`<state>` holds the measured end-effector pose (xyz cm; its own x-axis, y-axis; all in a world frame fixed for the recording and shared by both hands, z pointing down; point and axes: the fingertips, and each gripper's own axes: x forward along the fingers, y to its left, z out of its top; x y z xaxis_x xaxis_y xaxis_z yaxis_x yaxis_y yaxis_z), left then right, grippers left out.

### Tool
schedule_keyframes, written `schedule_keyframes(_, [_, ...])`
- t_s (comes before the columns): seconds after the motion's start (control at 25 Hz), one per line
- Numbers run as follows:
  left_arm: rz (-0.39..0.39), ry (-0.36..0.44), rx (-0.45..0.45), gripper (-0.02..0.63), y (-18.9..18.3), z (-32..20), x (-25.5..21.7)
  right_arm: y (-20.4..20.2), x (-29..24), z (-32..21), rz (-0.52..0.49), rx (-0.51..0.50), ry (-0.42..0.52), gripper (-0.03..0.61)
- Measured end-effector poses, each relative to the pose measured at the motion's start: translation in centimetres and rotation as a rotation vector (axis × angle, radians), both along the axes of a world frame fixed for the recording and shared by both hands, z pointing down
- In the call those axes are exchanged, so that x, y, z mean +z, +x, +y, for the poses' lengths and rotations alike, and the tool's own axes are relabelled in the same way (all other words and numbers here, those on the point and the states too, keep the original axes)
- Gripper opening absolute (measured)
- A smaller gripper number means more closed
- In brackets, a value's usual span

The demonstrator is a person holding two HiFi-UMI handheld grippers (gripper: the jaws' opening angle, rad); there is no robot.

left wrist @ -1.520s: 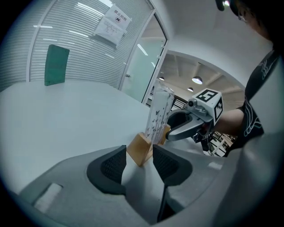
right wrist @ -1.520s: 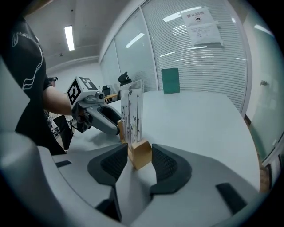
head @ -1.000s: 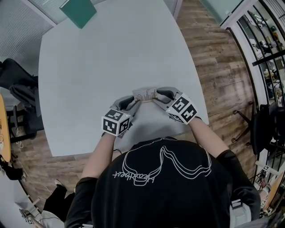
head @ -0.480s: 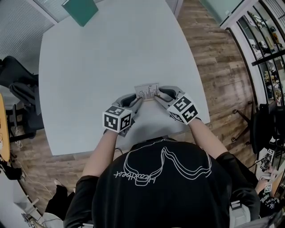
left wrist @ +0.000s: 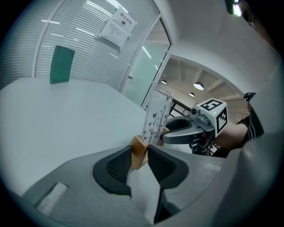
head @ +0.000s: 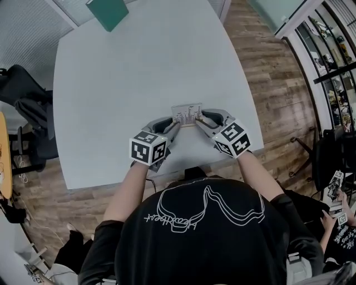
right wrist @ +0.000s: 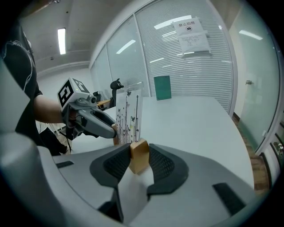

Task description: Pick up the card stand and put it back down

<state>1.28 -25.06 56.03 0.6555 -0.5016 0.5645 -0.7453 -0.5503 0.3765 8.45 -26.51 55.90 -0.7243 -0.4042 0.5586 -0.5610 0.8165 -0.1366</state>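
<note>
Left gripper [head: 173, 127] and right gripper [head: 199, 120] jaws are each clamping 1 end of the card stand [head: 186, 113] base; long axis is running straight between them.

Upright wood-base card stand [head: 186, 114], butterfly print

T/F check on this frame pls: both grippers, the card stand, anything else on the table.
1. The left gripper and right gripper each clamp one end of the card stand's wooden base. True.
2. The card lies flat on the table. False: it stands upright in the wooden base.
3. A green panel stands at the table's far edge. True.
4. The right gripper's jaws are empty. False: one wooden end sits pressed between its pads.
5. The green panel touches the card stand. False: they are far apart, across the table.
</note>
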Motion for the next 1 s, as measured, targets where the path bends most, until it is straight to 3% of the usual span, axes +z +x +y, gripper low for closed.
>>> schedule_keyframes(1.0, [0.009, 0.166, -0.093, 0.121, -8.4, 15.1, -14.6, -8.2, -14.0, 15.1, -0.129, 0.002, 0.142, 0.133])
